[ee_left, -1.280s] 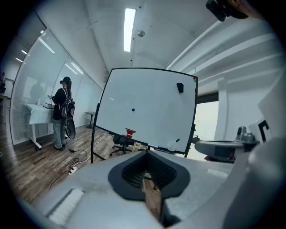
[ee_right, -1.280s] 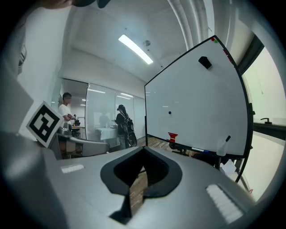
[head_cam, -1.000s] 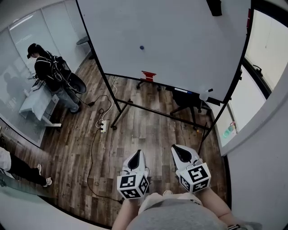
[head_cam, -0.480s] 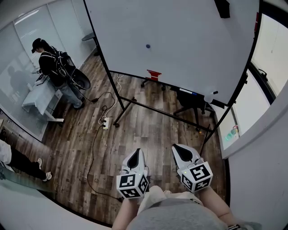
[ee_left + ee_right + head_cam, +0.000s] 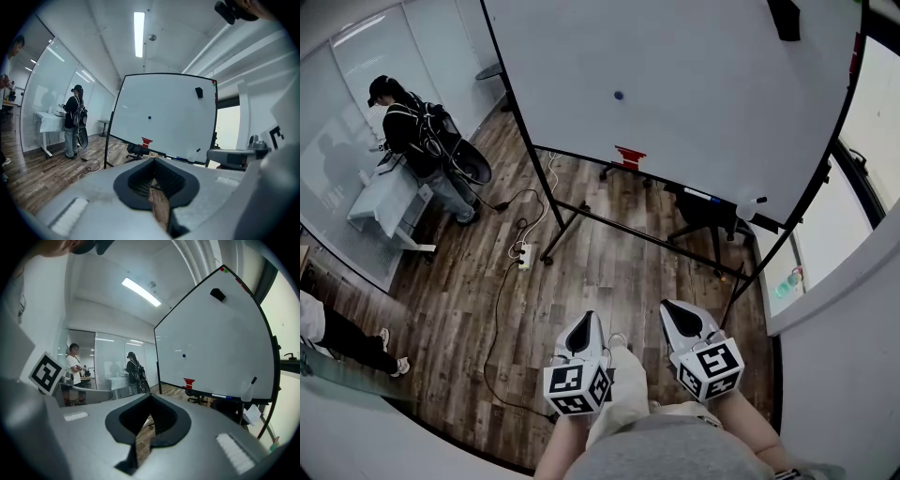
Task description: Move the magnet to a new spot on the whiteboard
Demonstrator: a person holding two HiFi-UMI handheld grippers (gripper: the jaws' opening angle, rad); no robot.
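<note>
Both grippers are closed on nothing: the left gripper [image 5: 585, 324] and the right gripper [image 5: 679, 317] hang low in front of the holder's body, side by side over the wooden floor [image 5: 609, 262], well short of the whiteboard [image 5: 703, 75]. The magnet [image 5: 619, 96], a small dark blue dot, sits on the board's face left of centre, above a red object [image 5: 629, 157] on the bottom rail. Compared with a second ago, the board and its magnet have slid to the right in the head view, a pale trouser leg [image 5: 622, 380] now pokes forward between the grippers, and the grippers themselves have hardly shifted. Only the head view shows the floor below the board, with a power strip [image 5: 525, 255] and its cable, and a person in dark clothes [image 5: 417, 141] at a bench [image 5: 380, 202] on the left. From the left gripper [image 5: 154, 180] the jaws meet with just a thin slit between them, and the magnet [image 5: 149, 118] shows on the board beyond. The right gripper [image 5: 147, 420] looks the same, its jaws together; its view alone adds a second person in a white shirt [image 5: 74, 364] behind glass and a spray bottle [image 5: 247, 391] at the rail's right end.
</note>
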